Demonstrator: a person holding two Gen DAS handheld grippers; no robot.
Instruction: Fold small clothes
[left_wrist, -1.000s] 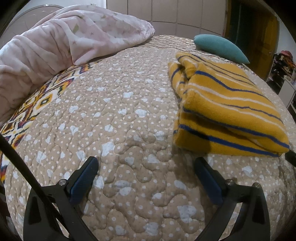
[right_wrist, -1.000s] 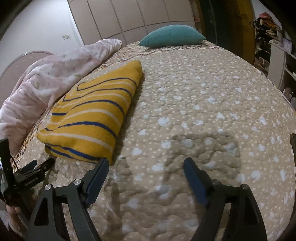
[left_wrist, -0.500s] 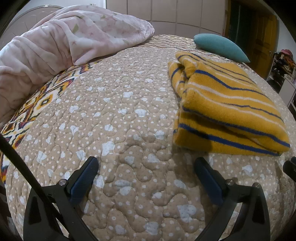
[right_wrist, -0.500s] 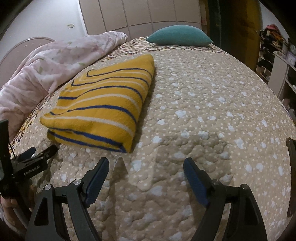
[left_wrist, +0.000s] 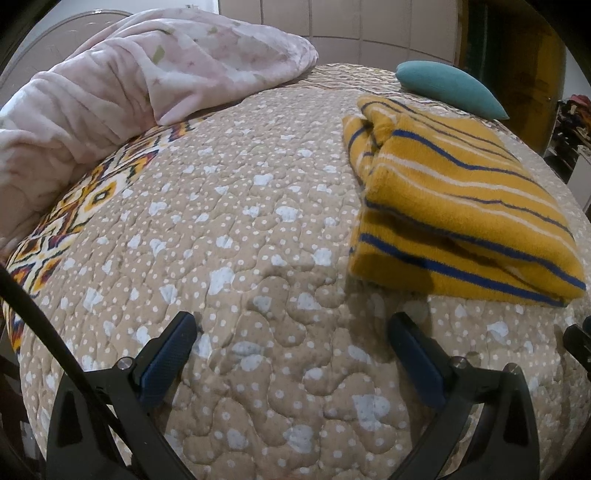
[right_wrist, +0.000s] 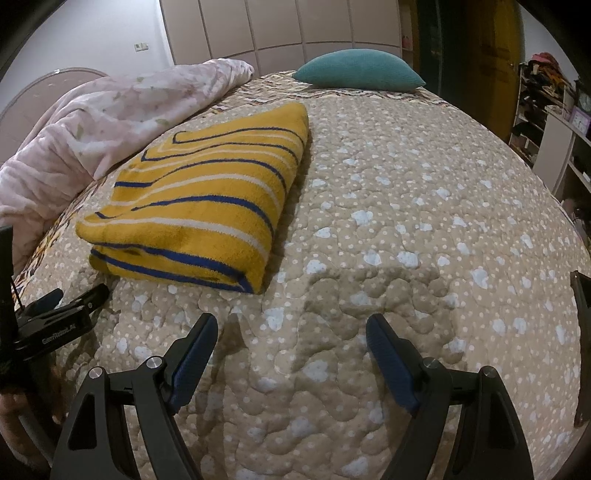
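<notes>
Lying folded into a thick fuzzy rectangle, the yellow sweater (left_wrist: 454, 206) with blue and white stripes is seen on the quilted, dotted tan bedspread (left_wrist: 266, 229), untouched. The left gripper (left_wrist: 291, 350) is held wide with nothing between its blue ribbed fingers (left_wrist: 168, 358); same for the right gripper (right_wrist: 291, 350). A crumpled pink blanket (left_wrist: 147, 81) and a smooth teal pillow (right_wrist: 358, 74) are spotted further back. Only the right view shows cluttered shelves (right_wrist: 550, 110); only the left one catches the sweater's bunched-up end.
</notes>
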